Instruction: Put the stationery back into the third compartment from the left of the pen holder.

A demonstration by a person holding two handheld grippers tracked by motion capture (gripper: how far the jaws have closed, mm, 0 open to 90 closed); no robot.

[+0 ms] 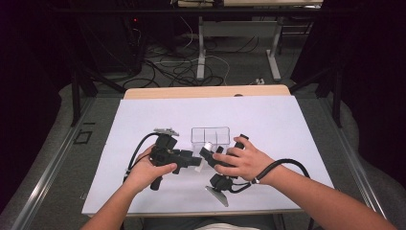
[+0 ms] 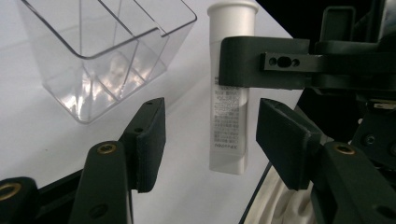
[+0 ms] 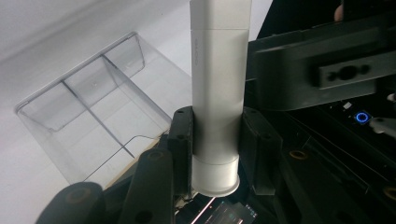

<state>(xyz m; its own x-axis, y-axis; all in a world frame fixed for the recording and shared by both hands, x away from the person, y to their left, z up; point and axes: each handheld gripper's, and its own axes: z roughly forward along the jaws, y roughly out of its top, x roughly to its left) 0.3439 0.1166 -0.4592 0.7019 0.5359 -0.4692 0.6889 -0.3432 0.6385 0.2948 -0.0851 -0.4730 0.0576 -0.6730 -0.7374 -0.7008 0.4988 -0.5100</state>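
Note:
A white tube [image 3: 217, 70] with a cap at its near end stands clamped between the jaws of my right gripper [image 3: 217, 116], which is shut on it. In the high view the right gripper [image 1: 207, 152] holds the tube [image 1: 208, 145] just in front of a clear divided container [image 1: 210, 135]. My left gripper [image 1: 197, 161] points right toward it. In the left gripper view the tube [image 2: 229, 107], with small print on its label, hangs between the spread jaws of the left gripper [image 2: 212, 119], with a gap on each side. The left gripper is open.
The clear container [image 2: 107, 51] has several compartments with nothing in them and sits on a white sheet [image 1: 268, 124] that covers the table. Beyond the table's far edge are table legs and cables on the floor.

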